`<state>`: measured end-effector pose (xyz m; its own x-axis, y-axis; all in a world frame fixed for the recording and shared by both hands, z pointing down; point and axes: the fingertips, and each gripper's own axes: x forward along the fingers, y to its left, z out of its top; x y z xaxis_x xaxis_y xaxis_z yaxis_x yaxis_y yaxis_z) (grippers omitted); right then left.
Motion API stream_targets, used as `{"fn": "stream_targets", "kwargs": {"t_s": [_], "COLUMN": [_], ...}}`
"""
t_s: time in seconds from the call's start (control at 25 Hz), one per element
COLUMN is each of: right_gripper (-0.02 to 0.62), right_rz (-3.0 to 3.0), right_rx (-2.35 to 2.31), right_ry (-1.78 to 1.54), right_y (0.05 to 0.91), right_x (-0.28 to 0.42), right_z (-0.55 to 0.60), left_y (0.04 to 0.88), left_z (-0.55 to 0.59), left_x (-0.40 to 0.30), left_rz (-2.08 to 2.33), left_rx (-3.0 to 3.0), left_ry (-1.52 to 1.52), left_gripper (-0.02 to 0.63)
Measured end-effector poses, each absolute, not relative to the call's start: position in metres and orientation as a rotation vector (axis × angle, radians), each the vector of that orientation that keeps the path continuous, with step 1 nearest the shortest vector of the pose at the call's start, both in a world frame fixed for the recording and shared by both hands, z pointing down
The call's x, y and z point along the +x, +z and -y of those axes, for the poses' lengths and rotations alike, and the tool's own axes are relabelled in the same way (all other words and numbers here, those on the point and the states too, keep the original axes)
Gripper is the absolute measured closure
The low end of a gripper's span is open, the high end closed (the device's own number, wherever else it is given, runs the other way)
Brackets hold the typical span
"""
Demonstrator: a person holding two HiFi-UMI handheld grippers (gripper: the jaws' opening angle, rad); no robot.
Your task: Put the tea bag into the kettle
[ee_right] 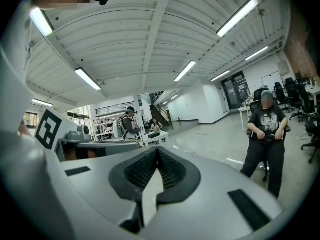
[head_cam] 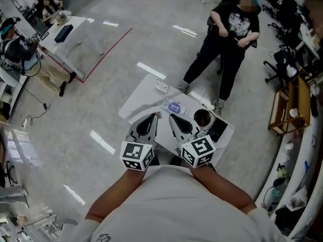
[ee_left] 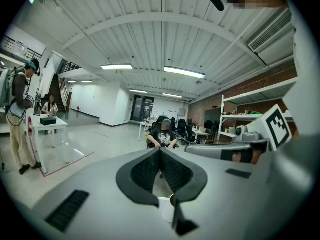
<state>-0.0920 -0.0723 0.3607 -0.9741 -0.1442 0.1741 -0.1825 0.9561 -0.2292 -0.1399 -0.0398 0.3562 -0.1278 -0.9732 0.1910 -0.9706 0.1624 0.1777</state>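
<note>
The left gripper and right gripper, jaws together and empty, hung over the table's near edge, apparently readying to fetch the tea bag lying mid-table, left of the kettle.

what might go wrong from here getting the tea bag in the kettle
Both the left gripper and right gripper are shut, so they may just shove the flat tea bag across the table. The kettle sits close beside it and could get knocked.
</note>
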Motion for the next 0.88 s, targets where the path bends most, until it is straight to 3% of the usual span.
{"fn": "stream_targets", "kwargs": {"t_s": [0.32, 0.88], "right_gripper": [0.586, 0.584], "right_rz": [2.937, 2.804], "right_rx": [0.317, 0.312], "right_ry": [0.278, 0.305], "right_y": [0.355, 0.436], "right_x": [-0.12, -0.175], "right_z": [0.106, 0.124], "left_y": [0.362, 0.432], "left_z": [0.076, 0.087], "left_x": [-0.164, -0.231], "left_rz": [2.079, 2.004], "left_rx": [1.959, 1.915], "left_ry": [-0.023, 0.075], "left_gripper": [0.598, 0.598]}}
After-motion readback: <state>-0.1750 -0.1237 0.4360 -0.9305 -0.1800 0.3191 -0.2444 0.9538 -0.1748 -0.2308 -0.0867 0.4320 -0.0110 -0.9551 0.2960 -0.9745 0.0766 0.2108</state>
